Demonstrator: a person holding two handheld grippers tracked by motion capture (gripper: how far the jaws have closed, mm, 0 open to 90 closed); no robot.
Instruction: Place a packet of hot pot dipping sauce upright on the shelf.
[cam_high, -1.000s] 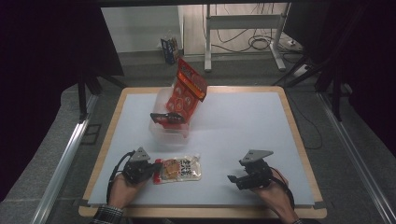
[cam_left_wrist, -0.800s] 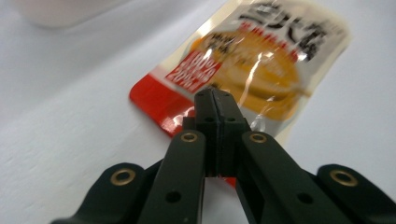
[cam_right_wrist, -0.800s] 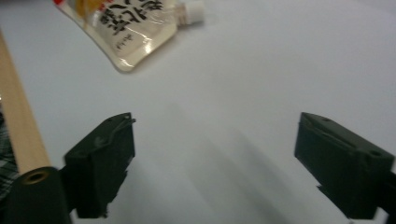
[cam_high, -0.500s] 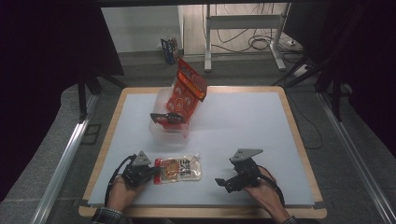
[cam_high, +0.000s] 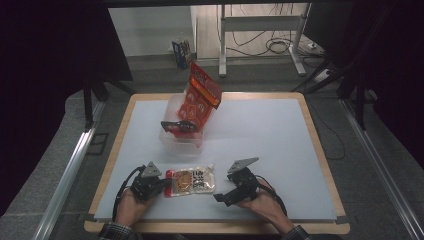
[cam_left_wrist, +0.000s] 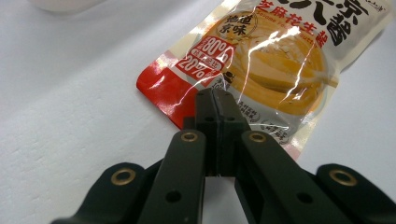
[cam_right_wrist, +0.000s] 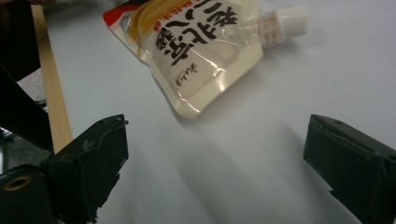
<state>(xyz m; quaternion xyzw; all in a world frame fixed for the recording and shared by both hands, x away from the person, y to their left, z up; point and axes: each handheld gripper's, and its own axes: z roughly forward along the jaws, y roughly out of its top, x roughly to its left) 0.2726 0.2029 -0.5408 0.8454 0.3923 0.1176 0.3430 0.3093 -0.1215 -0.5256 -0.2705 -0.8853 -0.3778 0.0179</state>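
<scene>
Pouch (cam_high: 190, 181) corner pinched under left gripper (cam_left_wrist: 216, 100) jaws; right gripper (cam_right_wrist: 215, 154) jaws wide, just closing slightly, empty.

Lab or test room, black curtains (cam_high: 60, 45), metal stand (cam_high: 260, 35), floor cables (cam_high: 280, 47)

The spouted sauce pouch (cam_left_wrist: 275, 70) is glossy, crinkled plastic film with a ridged white plastic cap (cam_right_wrist: 293, 21). The worktop (cam_high: 260, 140) is matt, pale and smooth, edged in wood. Both hand-held grippers' jaws are matt black plastic.
</scene>
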